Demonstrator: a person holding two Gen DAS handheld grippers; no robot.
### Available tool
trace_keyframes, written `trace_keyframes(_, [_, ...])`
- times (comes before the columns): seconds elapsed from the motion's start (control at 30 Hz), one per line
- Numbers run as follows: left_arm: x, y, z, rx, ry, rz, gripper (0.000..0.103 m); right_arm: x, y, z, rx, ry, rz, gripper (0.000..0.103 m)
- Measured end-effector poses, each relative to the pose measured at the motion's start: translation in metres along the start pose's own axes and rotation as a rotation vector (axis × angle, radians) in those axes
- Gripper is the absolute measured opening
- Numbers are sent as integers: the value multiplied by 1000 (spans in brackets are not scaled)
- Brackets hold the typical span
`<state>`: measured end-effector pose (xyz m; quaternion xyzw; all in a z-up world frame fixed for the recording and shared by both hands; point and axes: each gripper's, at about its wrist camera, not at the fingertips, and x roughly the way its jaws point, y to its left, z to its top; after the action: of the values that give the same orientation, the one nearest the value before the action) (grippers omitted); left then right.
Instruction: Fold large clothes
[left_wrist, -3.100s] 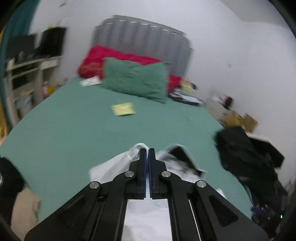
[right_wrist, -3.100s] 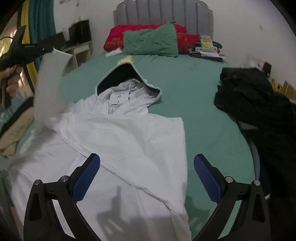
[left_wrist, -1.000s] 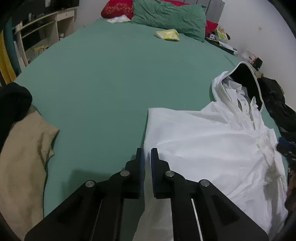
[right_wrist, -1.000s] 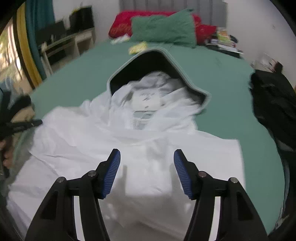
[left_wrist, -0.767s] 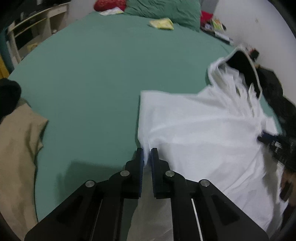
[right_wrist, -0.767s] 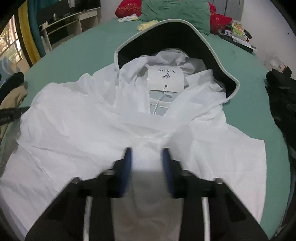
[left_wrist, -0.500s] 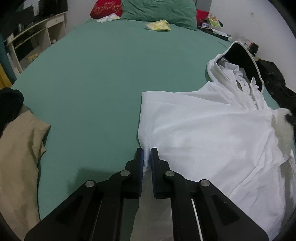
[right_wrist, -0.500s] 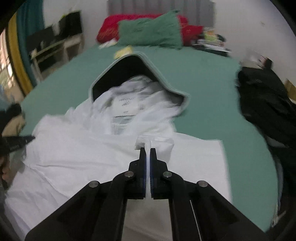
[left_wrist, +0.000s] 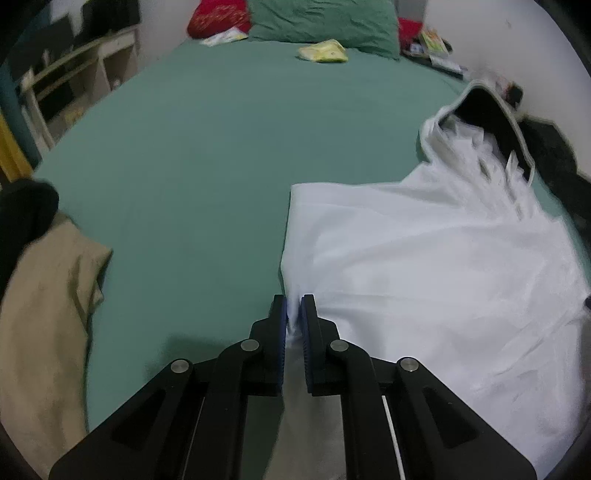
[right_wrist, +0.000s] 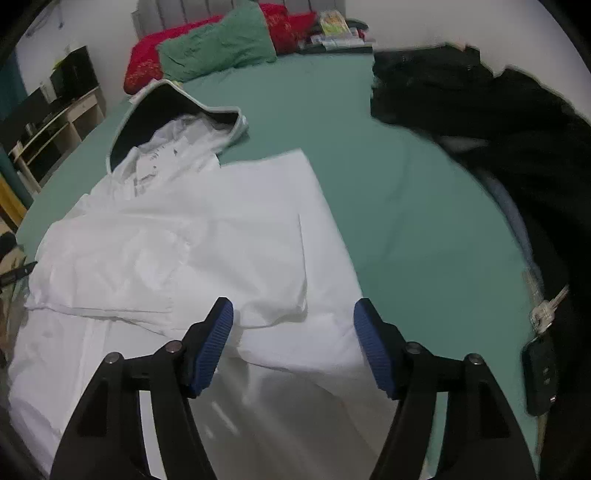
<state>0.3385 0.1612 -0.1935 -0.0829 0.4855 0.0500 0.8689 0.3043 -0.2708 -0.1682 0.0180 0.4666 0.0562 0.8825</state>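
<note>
Now an edge of the white hooded jacket (left_wrist: 424, 251) is pinched between the closed left gripper (left_wrist: 293, 314); the right gripper (right_wrist: 293, 325) is held wide apart above it, empty.

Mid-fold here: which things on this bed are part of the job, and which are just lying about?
Part of the job:
white hooded jacket
left hand-held gripper, shut on the jacket's edge
right hand-held gripper, open above the jacket

Lying about:
black clothes
tan garment
green pillow
red pillow
yellow packet
keys
</note>
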Motion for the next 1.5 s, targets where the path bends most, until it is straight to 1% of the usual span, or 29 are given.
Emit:
trace_keyframes(0.03, [-4,4,2,-33,-5,-57,9,-6,0,2,-5,-22,-20,68])
trace_keyframes(0.07, [-7,6,4,-44,-13,-79,9,-13,3,12,-16,-65,-34,69])
trace_keyframes(0.13, [-15,7,10,-38,-57,-93,9,-18,9,32,-41,-115,-24,70])
trace_keyframes(0.17, [-17,7,12,-30,-73,-92,9,-15,18,50,-79,-137,-27,74])
trace_keyframes(0.23, [-20,10,16,-22,-98,-97,9,2,42,84,-182,-146,-8,74])
trace_keyframes(0.33, [-15,15,21,-36,-99,-110,10,36,77,132,-319,-164,50,74])
trace_keyframes(0.43, [-12,20,24,-39,-102,-120,10,73,109,173,-438,-182,43,72])
trace_keyframes(0.5, [-13,22,24,-43,-105,-133,11,96,124,196,-507,-183,82,53])
trace_keyframes(0.53, [-13,24,25,-44,-106,-140,12,108,128,206,-522,-164,100,47])
trace_keyframes(0.57, [-15,25,25,-45,-107,-138,15,120,131,216,-527,-152,123,36])
trace_keyframes(0.6, [-15,26,26,-48,-109,-133,17,126,132,221,-529,-138,163,17])
trace_keyframes(0.63, [-15,25,29,-50,-109,-132,17,131,134,222,-539,-120,217,5])
trace_keyframes(0.67, [-16,24,30,-43,-110,-140,18,132,138,220,-565,-121,245,4])
trace_keyframes(0.73, [-18,17,36,0,-126,-146,18,129,152,198,-697,-109,312,4])
trace_keyframes(0.83, [-22,1,67,5,-149,-118,19,126,160,159,-822,-66,365,5])
trace_keyframes(0.87, [-24,-6,77,8,-167,-127,19,126,159,152,-834,-53,369,6])
trace_keyframes(0.93, [-30,-36,111,58,-240,-137,23,130,150,138,-834,-17,424,7])
trace_keyframes(1.0, [-22,-62,136,89,-266,-167,31,130,139,132,-809,-13,483,10])
trace_keyframes(1.07, [1,-82,153,90,-228,-203,32,129,133,134,-778,4,527,13])
trace_keyframes(1.13, [32,-103,161,110,-136,-212,32,131,128,133,-757,37,568,15])
trace_keyframes(1.17, [41,-111,158,130,-117,-205,33,133,130,136,-759,43,573,16])
trace_keyframes(1.23, [68,-124,148,173,-37,-196,33,131,129,140,-759,71,585,20])
trace_keyframes(1.27, [76,-125,143,183,-9,-190,33,126,122,140,-741,95,586,23])
trace_keyframes(1.3, [84,-127,137,198,17,-180,33,121,117,144,-718,103,594,30])
trace_keyframes(1.33, [86,-128,133,211,13,-173,33,113,108,149,-677,89,629,35])
trace_keyframes(1.37, [84,-128,129,230,-14,-170,35,104,96,155,-629,60,682,46])
trace_keyframes(1.4, [81,-125,126,243,-27,-166,39,95,79,164,-559,15,742,63])
trace_keyframes(1.47, [81,-123,124,259,-21,-164,42,91,52,179,-439,-38,751,83])
trace_keyframes(1.5, [82,-122,124,268,-16,-168,46,96,40,188,-374,-39,734,84])
